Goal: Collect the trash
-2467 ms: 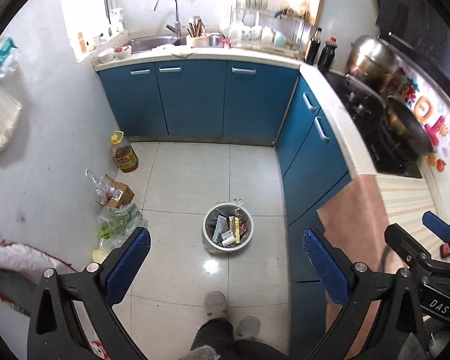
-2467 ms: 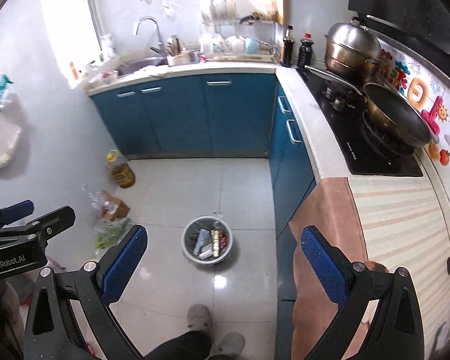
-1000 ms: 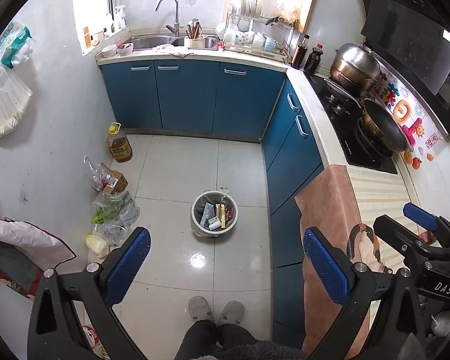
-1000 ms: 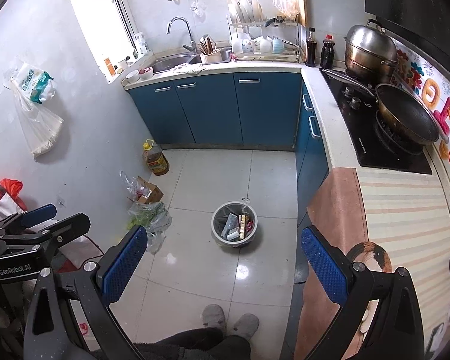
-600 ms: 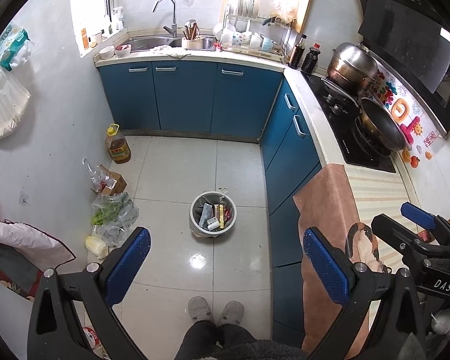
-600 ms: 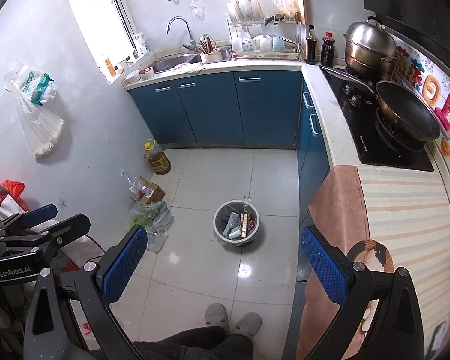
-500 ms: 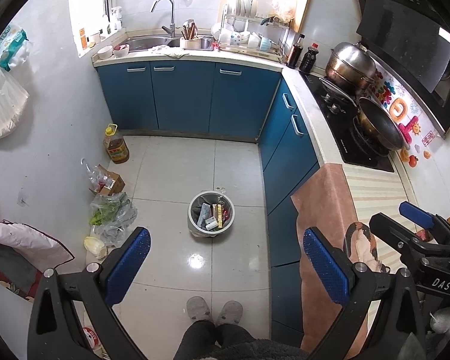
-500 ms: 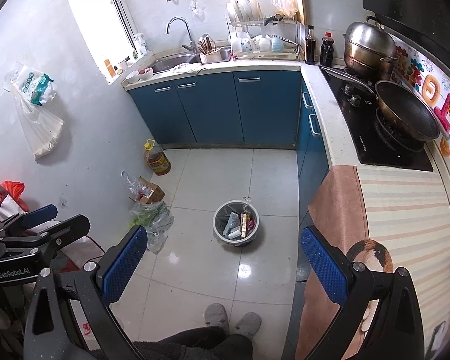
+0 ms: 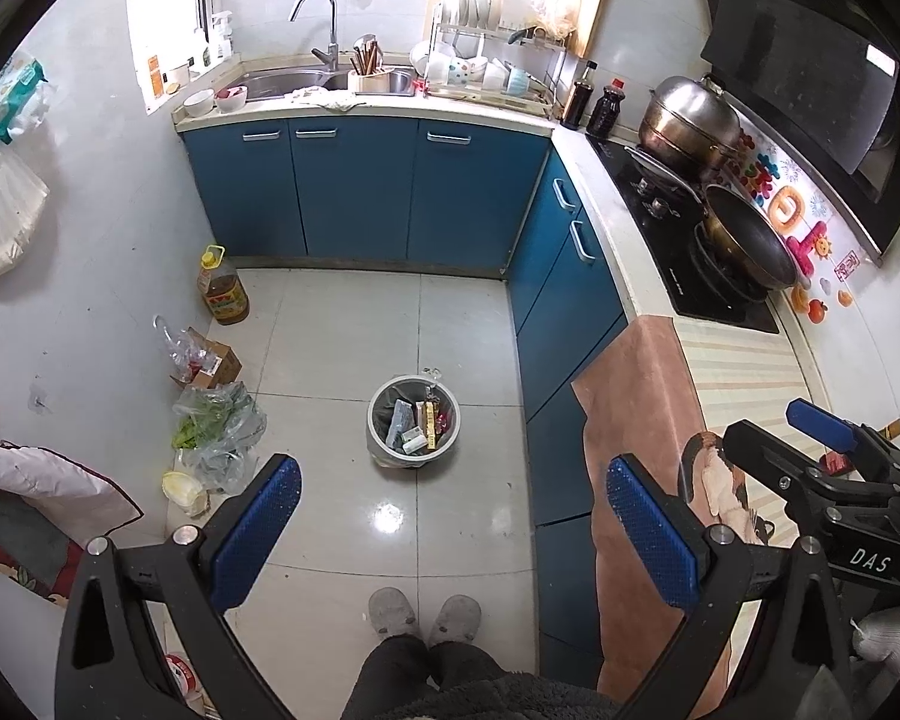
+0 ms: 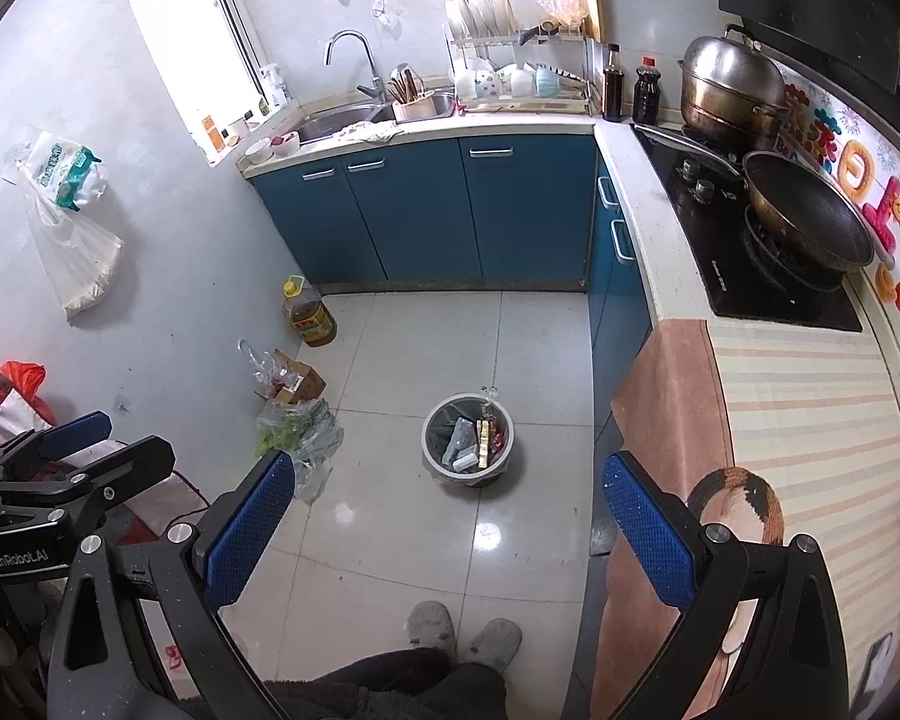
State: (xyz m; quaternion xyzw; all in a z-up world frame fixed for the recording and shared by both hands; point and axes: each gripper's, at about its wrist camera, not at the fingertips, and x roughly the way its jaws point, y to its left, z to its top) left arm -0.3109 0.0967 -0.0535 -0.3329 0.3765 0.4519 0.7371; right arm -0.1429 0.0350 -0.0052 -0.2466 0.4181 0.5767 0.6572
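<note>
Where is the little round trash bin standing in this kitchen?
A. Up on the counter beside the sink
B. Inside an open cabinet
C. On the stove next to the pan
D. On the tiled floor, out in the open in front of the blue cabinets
D: the trash bin sits on the floor tiles, clear of the blue cabinets, with wrappers and packets visible inside it.

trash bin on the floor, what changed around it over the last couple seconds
Both grippers rose and drew back, so the trash bin looks smaller and farther below. Left gripper and right gripper keep their jaws open and empty. The bin stayed in place.
</note>
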